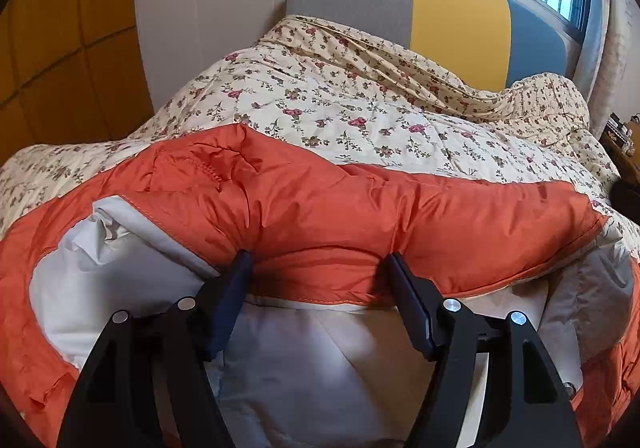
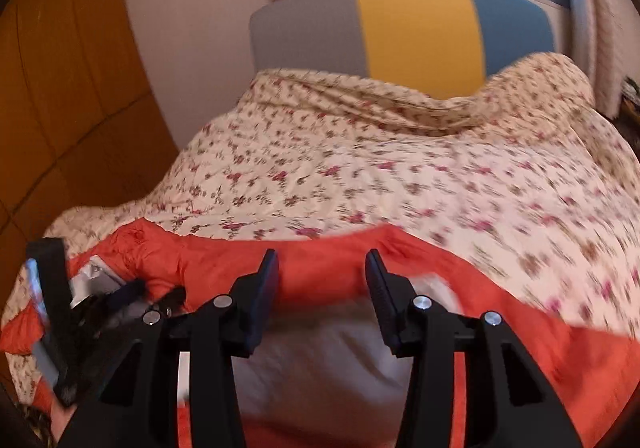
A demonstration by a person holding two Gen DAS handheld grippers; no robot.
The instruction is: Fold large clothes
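Floral quilt [image 1: 360, 103] covers the bed; your orange padded jacket [image 1: 320, 207] lies on it, soft, puffy, slippery. Left gripper [image 1: 318, 268] jaws pinch its folded edge; right gripper [image 2: 322, 266] jaws stand apart, empty. Grasp at seams.

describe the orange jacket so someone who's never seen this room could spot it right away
Start at the bed with the grey, yellow and blue headboard and follow the floral quilt toward its near end. The jacket lies spread across it there. It is the only plain bright orange thing on the bed, puffy and shiny, opened to show a pale grey lining.
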